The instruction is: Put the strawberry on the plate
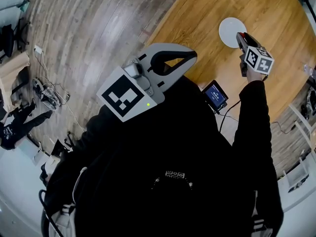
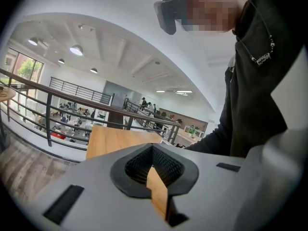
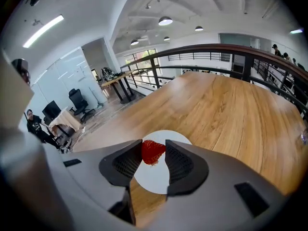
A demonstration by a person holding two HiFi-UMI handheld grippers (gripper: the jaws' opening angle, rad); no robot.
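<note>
Head view: a person in black clothing stands over a round wooden table (image 1: 266,14). The left gripper (image 1: 191,55) fills the middle of the frame, above the table's near edge. At upper right, the right gripper (image 1: 239,35) reaches out on a straight arm, its tip over the right edge of a small white plate (image 1: 228,31). A small device with a lit screen (image 1: 216,95) sits near the table's edge, lower centre-right. No fruit can be made out here.

Left gripper view: the jaws meet at their tips with nothing between them; only a strip of table shows through the slit. A railing (image 2: 57,110) crosses the background.

Right gripper view: a red strawberry (image 3: 153,151) is pinched between the two dark pads at centre frame, jaws narrowed onto it. The plate lies directly behind it, apparently below, with the fruit seemingly not touching it.

Progress, as a judgement: the strawberry has been picked up and brought over the plate. Lowering it, letting go and backing away are left.
</note>
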